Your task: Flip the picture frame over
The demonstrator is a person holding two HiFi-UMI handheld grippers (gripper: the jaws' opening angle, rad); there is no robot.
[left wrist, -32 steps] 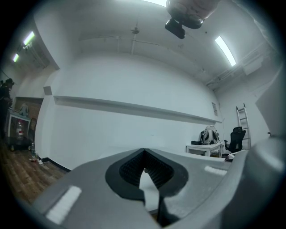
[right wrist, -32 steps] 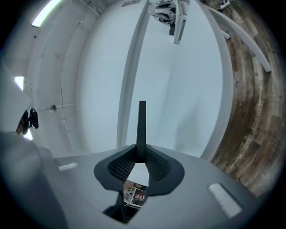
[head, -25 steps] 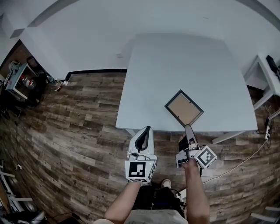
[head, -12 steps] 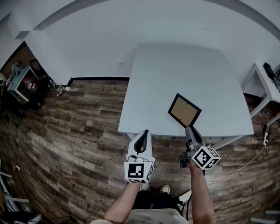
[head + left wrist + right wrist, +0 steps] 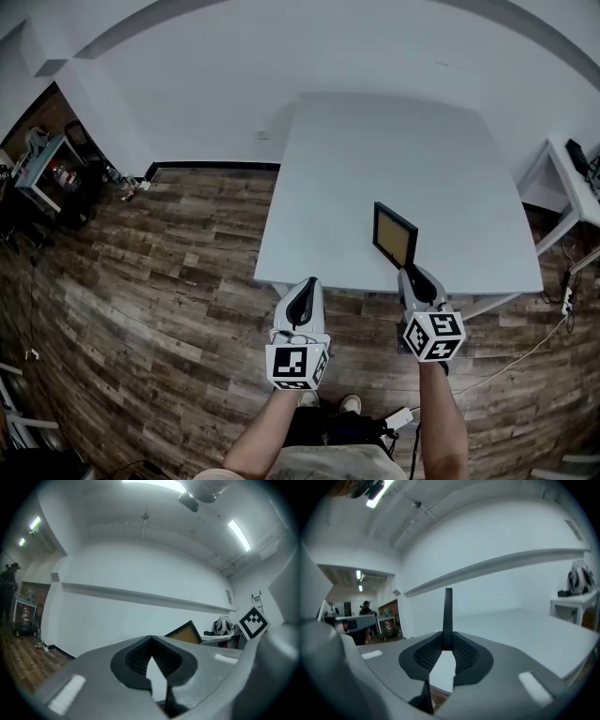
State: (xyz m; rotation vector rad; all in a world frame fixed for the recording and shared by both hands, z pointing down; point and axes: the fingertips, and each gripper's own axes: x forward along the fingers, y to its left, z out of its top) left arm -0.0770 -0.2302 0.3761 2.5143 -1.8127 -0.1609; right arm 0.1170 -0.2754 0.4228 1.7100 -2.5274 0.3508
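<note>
The right hand-held gripper (image 5: 410,274) pinches the near edge of the picture frame (image 5: 395,234), holding it up on edge over the bench (image 5: 375,159) ahead, likely mid-flip. The left hand-held gripper (image 5: 302,298) waits alongside, pressed together and empty.

Picture frame (image 5: 395,234) at the right gripper (image 5: 410,274) tip is black-edged with a tan panel, and the table (image 5: 375,150) ahead is plain white. Right and left gripper (image 5: 306,284) are both pale grey with black-and-white checker-ish marker cubes. Floor (image 5: 169,253) below them is streaky brown wood plank.

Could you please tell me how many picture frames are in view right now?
1. The picture frame is tipped up on edge over the white table's near side, clamped by the right gripper.
</note>
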